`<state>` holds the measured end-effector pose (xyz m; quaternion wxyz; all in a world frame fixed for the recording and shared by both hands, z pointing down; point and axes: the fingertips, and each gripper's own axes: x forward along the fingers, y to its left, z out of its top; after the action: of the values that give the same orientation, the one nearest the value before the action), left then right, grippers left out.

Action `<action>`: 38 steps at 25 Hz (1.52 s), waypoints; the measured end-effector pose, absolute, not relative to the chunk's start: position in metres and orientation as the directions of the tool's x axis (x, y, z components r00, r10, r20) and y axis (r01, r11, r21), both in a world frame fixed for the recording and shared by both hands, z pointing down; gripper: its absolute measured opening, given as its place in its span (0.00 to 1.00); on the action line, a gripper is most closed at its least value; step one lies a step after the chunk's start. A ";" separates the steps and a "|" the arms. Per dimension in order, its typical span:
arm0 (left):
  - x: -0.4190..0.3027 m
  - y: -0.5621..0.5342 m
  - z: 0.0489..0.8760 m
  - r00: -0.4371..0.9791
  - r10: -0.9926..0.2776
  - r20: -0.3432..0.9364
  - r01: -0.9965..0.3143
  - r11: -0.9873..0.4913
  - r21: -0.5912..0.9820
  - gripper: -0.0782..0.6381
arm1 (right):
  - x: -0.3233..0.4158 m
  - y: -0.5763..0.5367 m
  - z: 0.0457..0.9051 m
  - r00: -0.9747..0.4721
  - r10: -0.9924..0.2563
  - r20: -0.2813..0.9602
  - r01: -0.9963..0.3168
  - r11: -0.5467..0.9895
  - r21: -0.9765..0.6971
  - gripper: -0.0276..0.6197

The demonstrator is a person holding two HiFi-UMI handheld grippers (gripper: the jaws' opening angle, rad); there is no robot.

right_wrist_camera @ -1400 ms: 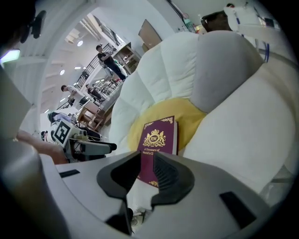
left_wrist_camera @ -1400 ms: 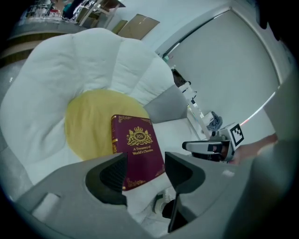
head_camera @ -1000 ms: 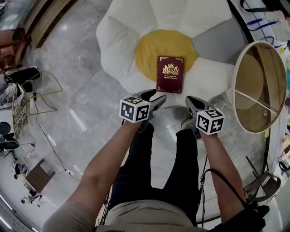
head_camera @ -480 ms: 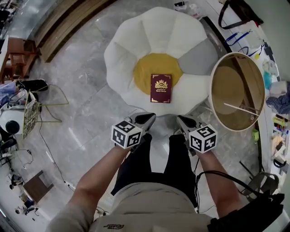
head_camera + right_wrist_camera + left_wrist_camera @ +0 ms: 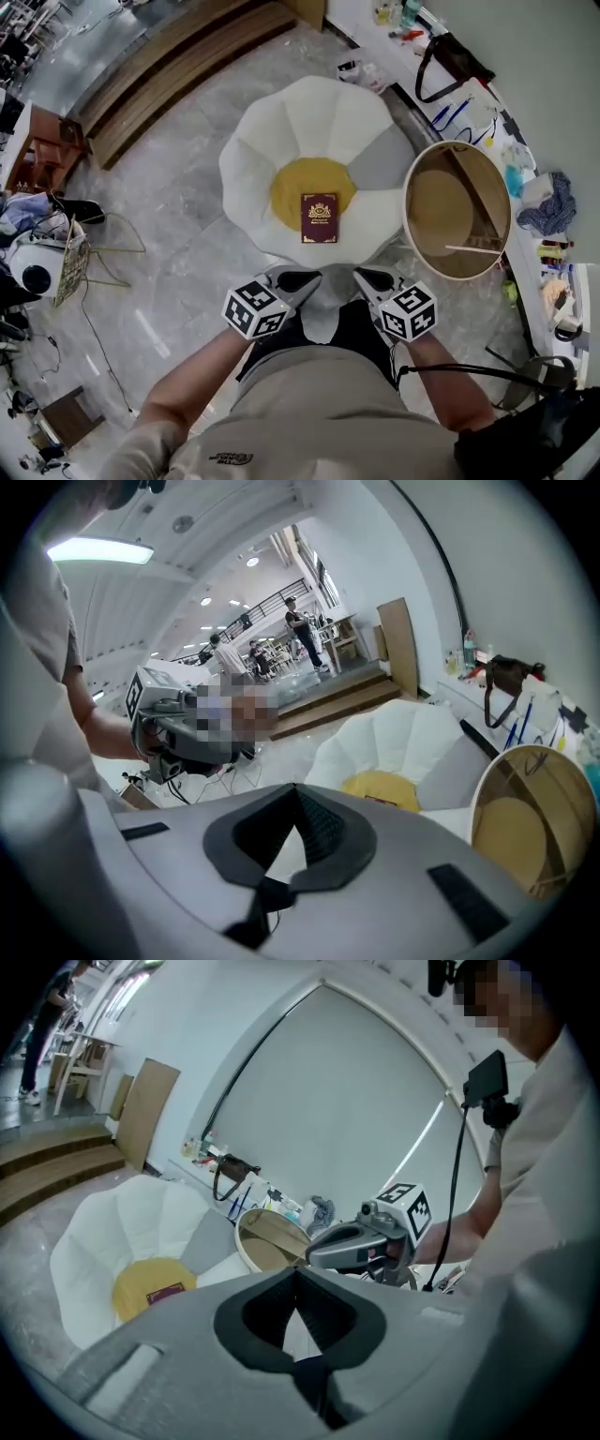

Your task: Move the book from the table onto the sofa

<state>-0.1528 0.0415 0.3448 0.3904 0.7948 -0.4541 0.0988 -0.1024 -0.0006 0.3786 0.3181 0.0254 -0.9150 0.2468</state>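
The dark red book (image 5: pixel 320 217) lies flat on the yellow centre of the white flower-shaped sofa (image 5: pixel 281 131), with nothing touching it. My left gripper (image 5: pixel 302 278) and right gripper (image 5: pixel 367 277) are held side by side close to the person's body, well short of the sofa. Both are shut and empty. The left gripper view shows its jaws (image 5: pixel 297 1274) pressed together, with the book (image 5: pixel 165 1293) far below and the right gripper (image 5: pixel 319 1252) beside it. In the right gripper view the jaws (image 5: pixel 295 794) also meet, and the book (image 5: pixel 380 802) is small on the sofa (image 5: pixel 412 733).
A round wooden table (image 5: pixel 457 211) stands right of the sofa. Past it, a long counter (image 5: pixel 525 178) holds bags and bottles. A wire rack (image 5: pixel 70 262) and cables lie on the marble floor at left, with wooden steps (image 5: pixel 178 66) at the back.
Both grippers and the head view have risen away from the sofa, so the book looks smaller and stays on the cushion. The left gripper's jaws, apart a second ago, have come together.
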 end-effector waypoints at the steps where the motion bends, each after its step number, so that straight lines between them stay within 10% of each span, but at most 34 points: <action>1: -0.149 0.046 0.333 0.577 -0.643 0.504 -0.795 -0.300 0.527 0.12 | -0.102 0.004 0.368 -0.800 0.112 0.589 -0.191 0.884 -0.427 0.06; 38: -0.162 0.083 0.244 0.665 -0.621 0.415 -0.747 -0.531 0.401 0.12 | -0.122 0.060 0.250 -0.861 -0.066 0.505 -0.233 0.933 -0.274 0.06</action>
<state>-0.1625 0.0828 0.2440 0.2815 0.8678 -0.3941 0.1113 -0.1222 0.0605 0.2502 0.2521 0.0786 -0.9503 0.1650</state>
